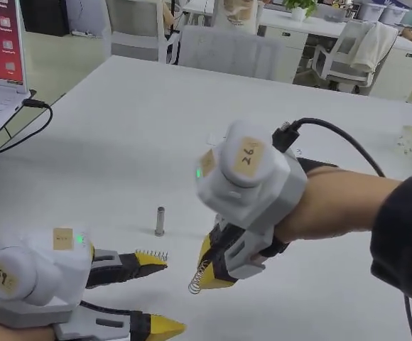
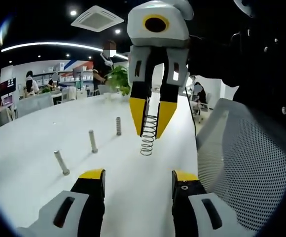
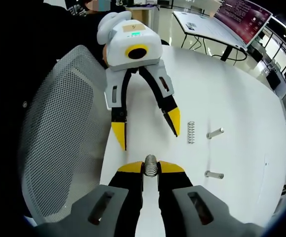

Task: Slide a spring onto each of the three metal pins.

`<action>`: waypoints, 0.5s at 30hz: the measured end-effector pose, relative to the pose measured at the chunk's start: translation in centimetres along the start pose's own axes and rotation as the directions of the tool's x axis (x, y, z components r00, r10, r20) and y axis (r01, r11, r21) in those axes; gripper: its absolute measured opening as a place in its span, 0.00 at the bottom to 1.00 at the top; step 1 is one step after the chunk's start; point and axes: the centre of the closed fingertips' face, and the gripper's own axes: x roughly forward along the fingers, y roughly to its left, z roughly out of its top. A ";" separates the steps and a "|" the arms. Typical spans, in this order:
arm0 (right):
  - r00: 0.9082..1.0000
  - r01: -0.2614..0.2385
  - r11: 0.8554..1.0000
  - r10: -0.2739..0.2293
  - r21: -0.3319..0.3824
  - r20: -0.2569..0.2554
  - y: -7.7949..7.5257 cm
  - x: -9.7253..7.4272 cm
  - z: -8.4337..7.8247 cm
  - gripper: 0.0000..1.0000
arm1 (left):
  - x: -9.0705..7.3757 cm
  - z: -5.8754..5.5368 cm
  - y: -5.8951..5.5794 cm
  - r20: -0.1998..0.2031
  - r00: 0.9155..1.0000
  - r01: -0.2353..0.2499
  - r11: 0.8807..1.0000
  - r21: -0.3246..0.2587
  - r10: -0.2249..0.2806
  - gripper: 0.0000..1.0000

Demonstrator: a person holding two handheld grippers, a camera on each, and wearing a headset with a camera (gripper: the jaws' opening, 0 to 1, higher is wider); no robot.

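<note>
The right claw (image 3: 151, 169) is pressed together on a spring (image 2: 147, 143). It grips the spring near one end, so most of the coil sticks out past the tips toward the tabletop (image 1: 192, 121). I cannot tell whether the coil touches the surface.

Facing it, the left claw (image 2: 138, 175) is spread wide and holds nothing. Just beside one of its tips lies a second spring (image 1: 151, 254). As far as I can judge, it is loose and on its side rather than seated on anything.

Farther out, the nearer pin (image 2: 61, 163) and the farther pin (image 2: 92, 141) stand upright and bare, close to each other and apart from both claws.

By my reading the task is at its very start, because neither pin wears a spring. The held spring has to be lined up over a pin and slid down. Then the loose one must be picked up and seated, and a third pin and spring come after that.
</note>
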 end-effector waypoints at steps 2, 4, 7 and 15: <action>1.000 0.002 1.000 -0.002 0.008 0.000 -0.1 0.0 -0.2 0.08 | -0.2 0.0 0.3 0.007 1.000 -0.015 1.000 -0.002 0.015 0.54; 1.000 0.007 1.000 -0.007 0.011 -0.004 -0.3 -0.1 -0.4 0.08 | -0.4 -0.1 0.4 0.007 1.000 -0.022 1.000 -0.009 0.022 0.55; 1.000 0.008 1.000 -0.008 0.023 0.000 -0.4 -0.3 -0.7 0.08 | -0.7 -0.2 0.7 0.009 0.999 -0.037 0.999 -0.017 0.038 0.59; 1.000 0.019 0.999 -0.018 0.044 -0.008 -0.8 -0.6 -1.5 0.08 | -1.3 -0.5 1.6 0.007 0.997 -0.077 0.997 -0.031 0.077 0.66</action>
